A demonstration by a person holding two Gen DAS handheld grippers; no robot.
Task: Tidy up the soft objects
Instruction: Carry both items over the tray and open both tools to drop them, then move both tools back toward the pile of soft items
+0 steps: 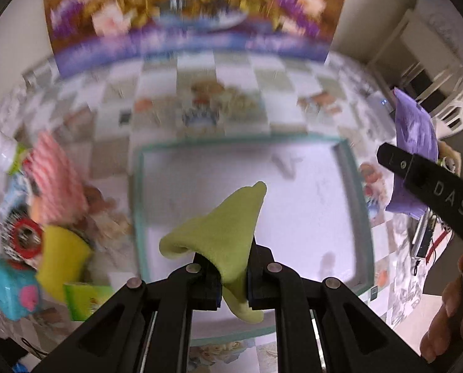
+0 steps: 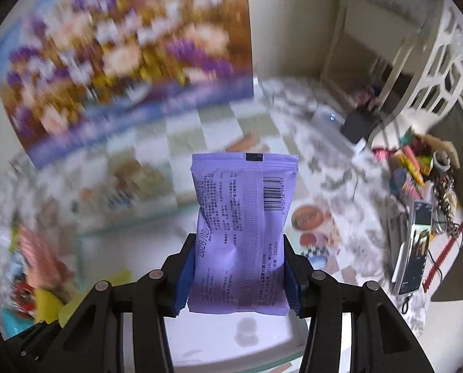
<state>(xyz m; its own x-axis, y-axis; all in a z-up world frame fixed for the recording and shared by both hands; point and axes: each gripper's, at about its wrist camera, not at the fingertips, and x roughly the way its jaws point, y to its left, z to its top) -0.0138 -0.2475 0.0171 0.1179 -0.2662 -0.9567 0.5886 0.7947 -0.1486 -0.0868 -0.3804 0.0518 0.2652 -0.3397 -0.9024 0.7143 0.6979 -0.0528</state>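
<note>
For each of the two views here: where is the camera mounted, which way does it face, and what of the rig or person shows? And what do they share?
Left wrist: on the left gripper, facing steeply down at the white tray; its fingers pinch a green cloth; the right gripper and a hand show at right.
Right wrist: on the right gripper, facing down over the tray; its pads clamp a purple packet.
Shared: tray, purple packet, checkered tablecloth, floral backdrop.

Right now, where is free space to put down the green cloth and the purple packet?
The white tray is bare inside its green rim. Left of it is crowded: striped cloth, yellow sponge, blue toy.
</note>
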